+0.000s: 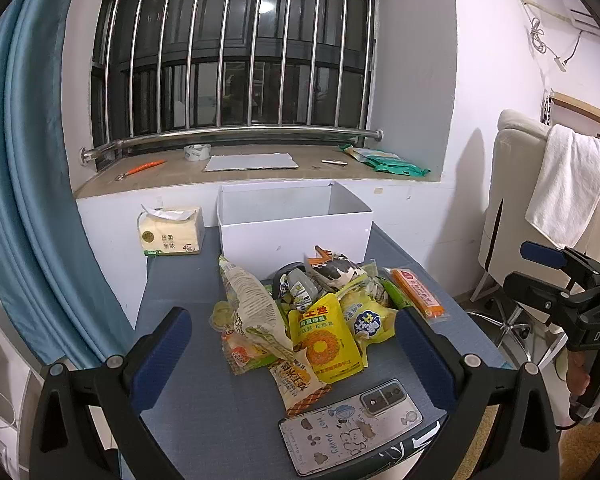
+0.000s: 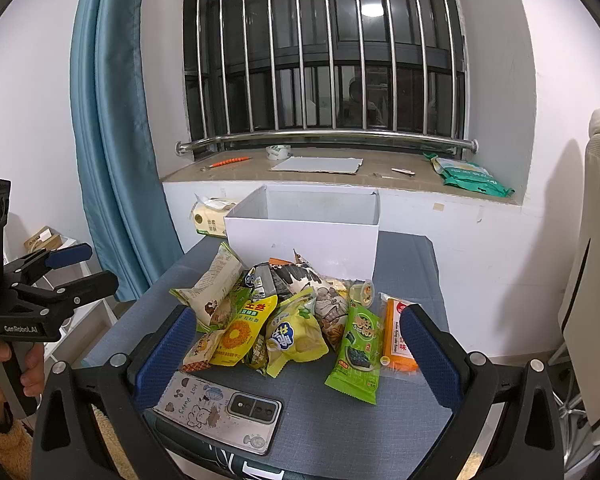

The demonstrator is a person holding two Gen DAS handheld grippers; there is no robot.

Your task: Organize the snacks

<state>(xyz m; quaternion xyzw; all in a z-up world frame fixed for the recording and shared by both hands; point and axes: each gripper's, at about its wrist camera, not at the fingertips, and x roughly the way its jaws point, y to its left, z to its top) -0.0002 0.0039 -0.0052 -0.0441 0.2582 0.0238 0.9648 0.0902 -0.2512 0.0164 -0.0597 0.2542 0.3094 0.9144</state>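
White box (image 2: 302, 236), cow-patterned packet (image 2: 296, 276)

A phone (image 1: 350, 426) lies face down on the grey table (image 1: 220, 420); a tissue pack (image 1: 171, 231) sits beside the wall; tape (image 1: 197, 152) rests on the windowsill (image 1: 260, 174).

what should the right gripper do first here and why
Probably lower the open right gripper onto the orange packet. It lies flat at the pile's right edge, apart from the tangle, and the white box behind stands open and looks empty.
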